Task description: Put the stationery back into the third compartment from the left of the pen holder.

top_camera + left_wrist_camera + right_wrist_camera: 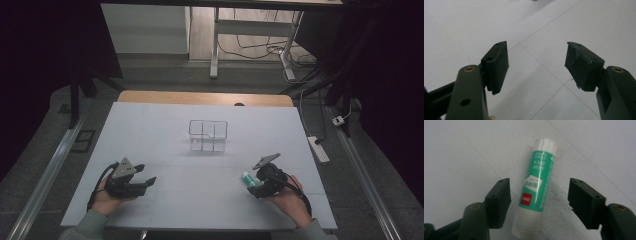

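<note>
Straddling glue stick (537, 187) with my right tool (539, 197), jaws spread, not touching. Light, rigid, slick plastic; gripping mid-barrel. Left tool (536, 66) spread, empty.

A green and white glue stick (536, 187) lies flat on the white table (461, 150), its white cap pointing away from the camera. The right gripper (539, 202) sits over it with one black jaw on each side. Both jaws stand clear of the tube, with table showing in each gap.
</note>
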Demonstrator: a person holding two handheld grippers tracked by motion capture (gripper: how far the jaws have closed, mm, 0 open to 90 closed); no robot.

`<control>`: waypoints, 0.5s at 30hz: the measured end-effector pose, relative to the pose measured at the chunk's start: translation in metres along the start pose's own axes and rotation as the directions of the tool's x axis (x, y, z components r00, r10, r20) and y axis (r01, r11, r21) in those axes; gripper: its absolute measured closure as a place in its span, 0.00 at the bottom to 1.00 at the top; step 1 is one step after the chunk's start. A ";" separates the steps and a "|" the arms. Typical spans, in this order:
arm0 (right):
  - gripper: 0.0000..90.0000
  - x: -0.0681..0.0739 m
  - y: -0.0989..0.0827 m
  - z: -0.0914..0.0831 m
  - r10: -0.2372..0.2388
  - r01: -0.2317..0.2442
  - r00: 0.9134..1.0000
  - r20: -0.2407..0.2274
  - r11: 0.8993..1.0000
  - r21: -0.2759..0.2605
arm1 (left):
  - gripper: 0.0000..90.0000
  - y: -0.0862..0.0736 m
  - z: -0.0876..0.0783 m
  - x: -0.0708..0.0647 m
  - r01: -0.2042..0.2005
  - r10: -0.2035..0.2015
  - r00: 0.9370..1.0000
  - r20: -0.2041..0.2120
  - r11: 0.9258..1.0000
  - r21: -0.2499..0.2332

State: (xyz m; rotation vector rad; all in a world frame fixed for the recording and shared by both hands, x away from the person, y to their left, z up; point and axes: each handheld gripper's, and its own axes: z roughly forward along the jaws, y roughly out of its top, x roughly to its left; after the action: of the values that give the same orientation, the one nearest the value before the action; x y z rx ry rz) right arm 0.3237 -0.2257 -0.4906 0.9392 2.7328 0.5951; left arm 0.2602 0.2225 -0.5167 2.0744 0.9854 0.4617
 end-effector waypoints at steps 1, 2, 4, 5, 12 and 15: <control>0.44 0.000 0.000 0.001 0.000 0.000 1.000 0.007 1.000 0.008 | 0.39 0.000 0.000 0.000 -0.001 0.001 1.000 0.000 1.000 0.000; 0.46 0.000 0.000 0.001 0.000 -0.001 1.000 0.010 1.000 0.015 | 0.39 0.000 0.000 0.000 -0.002 0.002 1.000 -0.001 1.000 0.000; 0.50 0.000 0.001 0.002 0.010 -0.010 1.000 0.015 1.000 0.019 | 0.39 0.000 -0.001 0.000 0.002 -0.002 1.000 -0.002 1.000 -0.004; 0.52 0.000 0.001 0.003 0.011 -0.011 1.000 0.019 1.000 0.022 | 0.39 0.000 -0.001 0.000 0.005 -0.005 1.000 -0.003 1.000 -0.006; 0.67 0.002 0.002 0.007 0.037 -0.036 0.999 -0.015 0.997 0.061 | 0.39 0.000 0.000 -0.002 -0.002 0.002 1.000 -0.003 1.000 0.003; 0.70 0.002 0.002 0.008 0.049 -0.049 0.999 -0.005 0.996 0.069 | 0.39 0.000 0.000 -0.002 -0.003 0.003 1.000 -0.004 1.000 0.002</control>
State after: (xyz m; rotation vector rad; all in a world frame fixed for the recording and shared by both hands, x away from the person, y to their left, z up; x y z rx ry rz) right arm 0.3255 -0.2200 -0.4973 1.0248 2.7595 0.5159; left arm 0.2591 0.2213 -0.5169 2.0774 0.9859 0.4667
